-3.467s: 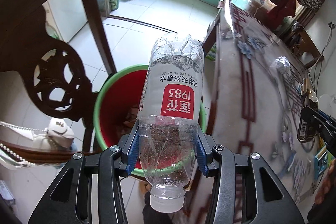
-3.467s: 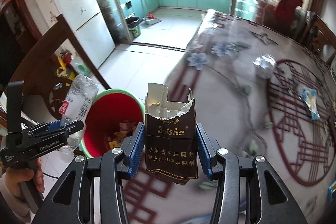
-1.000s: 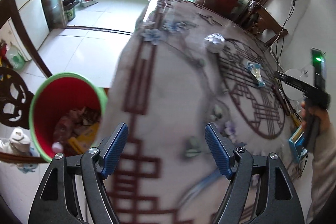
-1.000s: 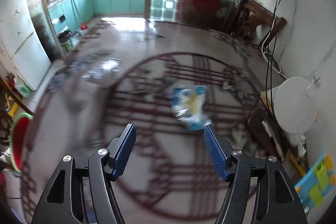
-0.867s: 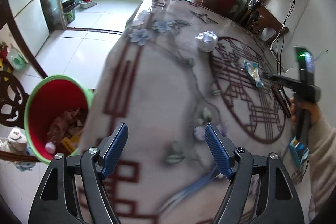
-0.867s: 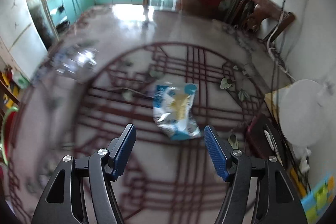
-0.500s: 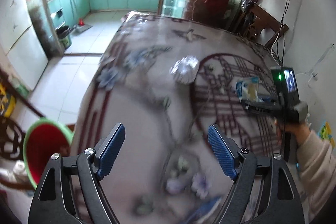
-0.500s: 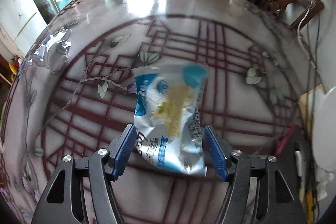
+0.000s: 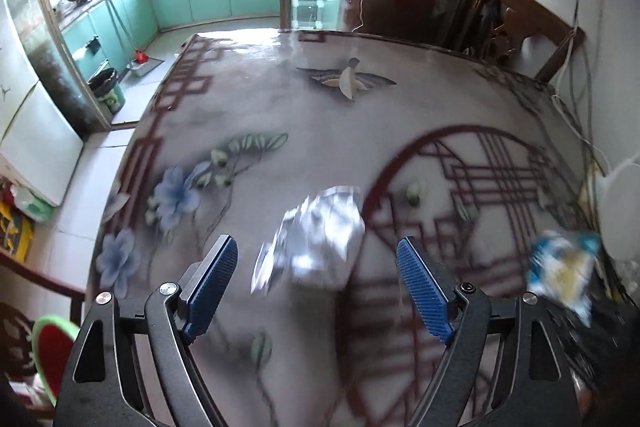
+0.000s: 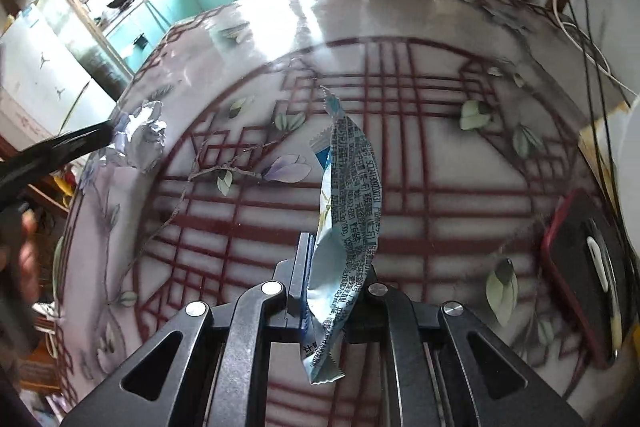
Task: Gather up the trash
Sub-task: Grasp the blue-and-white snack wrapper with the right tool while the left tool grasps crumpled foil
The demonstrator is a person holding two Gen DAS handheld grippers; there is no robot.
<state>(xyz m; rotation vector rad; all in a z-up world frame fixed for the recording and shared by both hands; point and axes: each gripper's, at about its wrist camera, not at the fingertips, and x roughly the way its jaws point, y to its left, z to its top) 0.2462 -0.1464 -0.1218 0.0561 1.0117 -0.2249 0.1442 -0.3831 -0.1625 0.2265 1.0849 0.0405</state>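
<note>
My right gripper (image 10: pixel 332 291) is shut on a blue and white snack wrapper (image 10: pixel 350 195), which stands folded on edge between the pads above the patterned table (image 10: pixel 420 155). The same wrapper (image 9: pixel 562 267) shows blurred at the right of the left wrist view. My left gripper (image 9: pixel 316 285) is open just over a crumpled ball of silver foil (image 9: pixel 320 239) that lies on the table (image 9: pixel 280 99) between and beyond its blue pads, untouched. In the right wrist view that foil ball (image 10: pixel 140 141) sits at the left with a dark finger of the left gripper (image 10: pixel 60 147) beside it.
A red bin with a green rim (image 9: pixel 52 347) stands on the floor at the table's near left corner. A dark phone in a red case (image 10: pixel 584 267) lies at the table's right edge, next to cables (image 10: pixel 592 51). Wooden chairs (image 9: pixel 532 23) stand behind the table.
My right gripper closed on the wrapper, which now stands on edge, pinched. My left gripper swept across the table from the bin side to the foil ball.
</note>
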